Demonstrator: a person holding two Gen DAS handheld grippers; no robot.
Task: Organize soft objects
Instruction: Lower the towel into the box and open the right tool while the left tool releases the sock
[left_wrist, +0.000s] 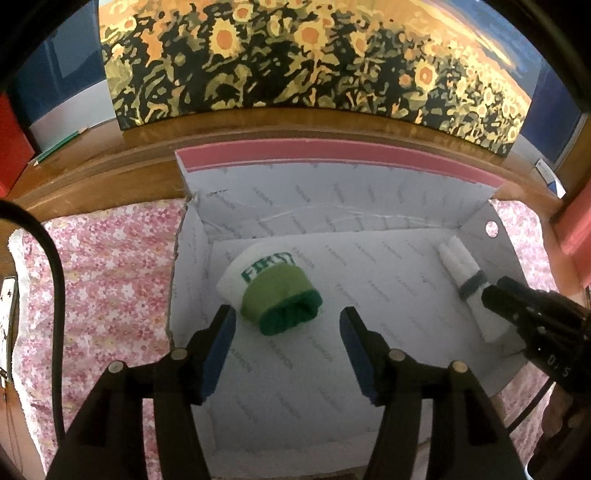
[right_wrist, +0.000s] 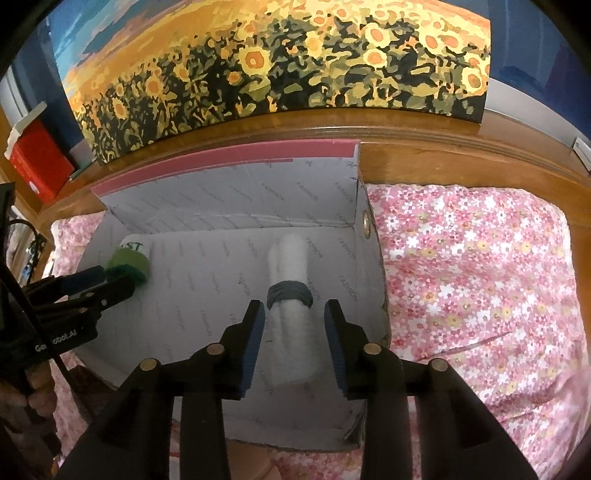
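An open white cardboard box (left_wrist: 332, 206) printed with "FASHION" and edged in pink lies on the bed. On its floor at the left rests a rolled sock (left_wrist: 273, 291) in green and white. My left gripper (left_wrist: 287, 315) stands open over the sock's near end, and neither pad touches it. At the right of the box lies a white rolled sock with a grey band (right_wrist: 290, 266). It runs between the pads of my right gripper (right_wrist: 294, 308), which is open with a gap on each side. The right wrist view also catches the green sock (right_wrist: 129, 260) and the left gripper (right_wrist: 118, 280).
The box sits on a pink floral bedspread (right_wrist: 472, 266) against a wooden headboard ledge (left_wrist: 147, 162). A sunflower painting (left_wrist: 295, 55) leans on the ledge, with a red box (right_wrist: 37, 162) beside it. A black cable (left_wrist: 55, 295) hangs at the left.
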